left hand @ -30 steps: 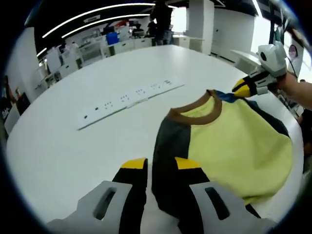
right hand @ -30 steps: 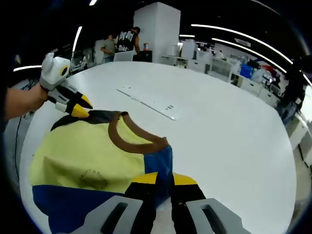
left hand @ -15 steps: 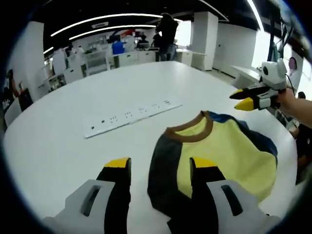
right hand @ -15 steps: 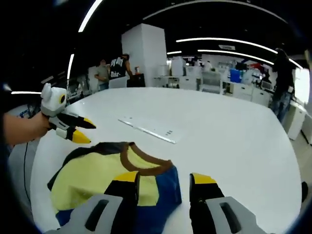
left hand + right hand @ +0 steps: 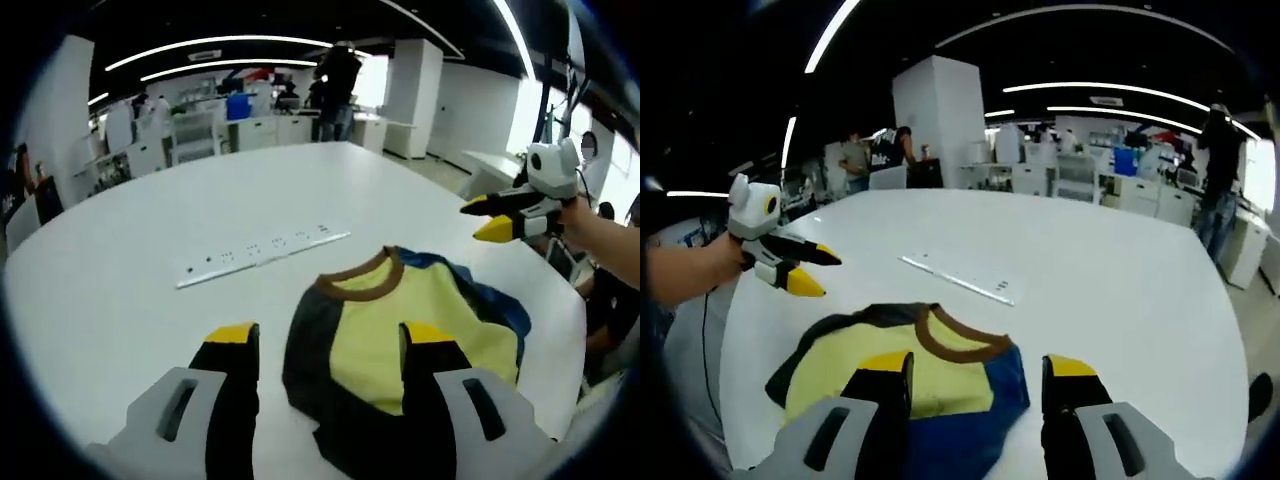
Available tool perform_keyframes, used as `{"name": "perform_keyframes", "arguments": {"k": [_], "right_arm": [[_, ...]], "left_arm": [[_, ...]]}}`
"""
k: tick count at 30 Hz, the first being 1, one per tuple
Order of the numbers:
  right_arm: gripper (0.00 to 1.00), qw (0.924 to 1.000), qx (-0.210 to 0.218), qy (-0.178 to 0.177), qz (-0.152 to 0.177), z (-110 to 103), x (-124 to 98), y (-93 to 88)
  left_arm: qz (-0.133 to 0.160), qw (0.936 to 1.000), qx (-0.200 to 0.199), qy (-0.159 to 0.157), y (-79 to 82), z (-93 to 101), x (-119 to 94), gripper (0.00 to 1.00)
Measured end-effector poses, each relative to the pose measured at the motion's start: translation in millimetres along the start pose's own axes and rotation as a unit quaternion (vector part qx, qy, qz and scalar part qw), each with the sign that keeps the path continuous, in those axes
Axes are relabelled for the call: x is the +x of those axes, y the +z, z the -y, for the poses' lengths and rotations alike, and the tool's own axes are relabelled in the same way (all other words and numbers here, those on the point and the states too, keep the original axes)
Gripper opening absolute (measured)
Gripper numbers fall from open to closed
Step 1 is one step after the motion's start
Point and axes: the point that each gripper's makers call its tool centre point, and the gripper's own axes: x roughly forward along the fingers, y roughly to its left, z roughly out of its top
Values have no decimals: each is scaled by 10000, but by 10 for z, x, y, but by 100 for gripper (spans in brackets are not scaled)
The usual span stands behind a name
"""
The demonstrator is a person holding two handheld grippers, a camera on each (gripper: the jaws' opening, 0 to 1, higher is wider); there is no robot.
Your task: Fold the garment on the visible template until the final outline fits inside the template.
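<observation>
White round table [image 5: 120, 300] in an office, perhaps; garment [image 5: 400, 325] flat, both grippers [image 5: 325, 345] [image 5: 975, 375] agape, empty.

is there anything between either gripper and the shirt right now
Nothing visible. The left gripper and right gripper both hang open above the garment, with just air between. The white power strip lies off to one side, apart from it.
</observation>
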Motion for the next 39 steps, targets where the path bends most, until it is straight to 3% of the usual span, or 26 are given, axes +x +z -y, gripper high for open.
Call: {"name": "perform_keyframes", "arguments": {"k": [13,29,39], "right_arm": [[50,9999,-67,81,118,-276,-319,-14],[48,9998,-115,146,42,-584,-557,-241],[47,9997,-61,219,40,-746,-615,-331]], "left_arm": [[122,9997,168,-134,4,252,-332,52],[-37,9998,122,-172,-299,355,-483,49],[-184,9998,13,-110,-537,301,-558,47]]}}
